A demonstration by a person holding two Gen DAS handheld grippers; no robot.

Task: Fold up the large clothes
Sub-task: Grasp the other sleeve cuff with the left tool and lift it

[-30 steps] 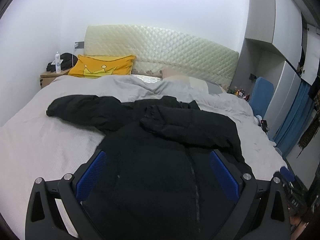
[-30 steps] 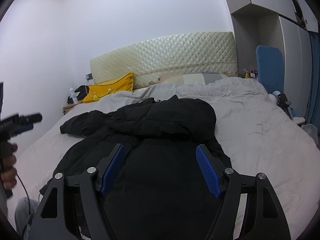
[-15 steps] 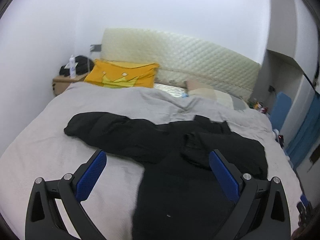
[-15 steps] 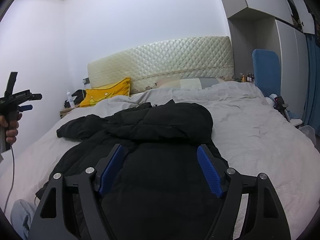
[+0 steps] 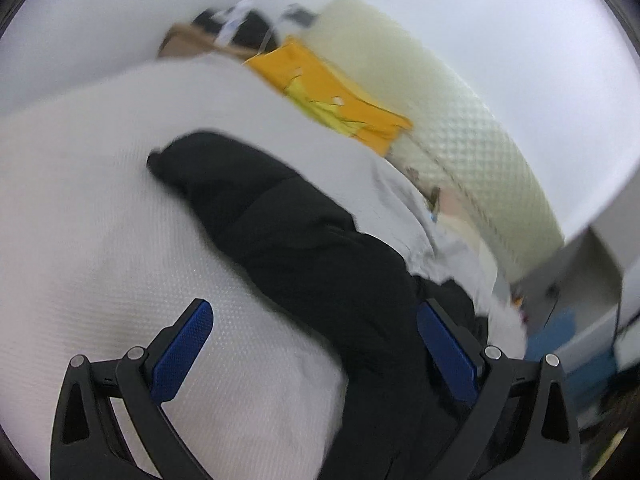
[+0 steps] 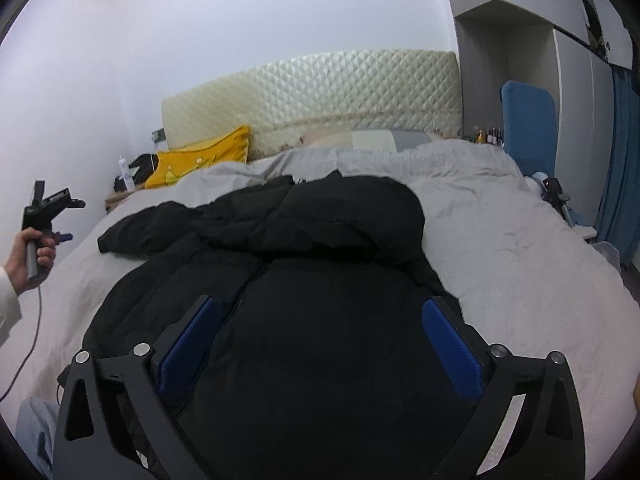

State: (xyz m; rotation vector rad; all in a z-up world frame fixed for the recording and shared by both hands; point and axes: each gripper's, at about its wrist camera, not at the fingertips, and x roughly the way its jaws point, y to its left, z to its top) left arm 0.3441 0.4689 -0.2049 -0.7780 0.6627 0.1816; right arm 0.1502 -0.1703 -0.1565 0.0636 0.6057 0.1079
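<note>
Sleeve of the black padded jacket lies outstretched on the grey-sheeted bed; left claw is spread apart, empty: grip near the cuff. Right view: right claw, apart, hovers over the jacket body; pin there.

Left claw has swung, tilted, toward the jacket's sleeve.

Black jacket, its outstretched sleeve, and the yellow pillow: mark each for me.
black jacket (image 6: 320,320), right wrist view, on the zipped front panel
outstretched sleeve (image 5: 224,176), left wrist view, near the cuff end
yellow pillow (image 6: 200,160), right wrist view, on its face
</note>
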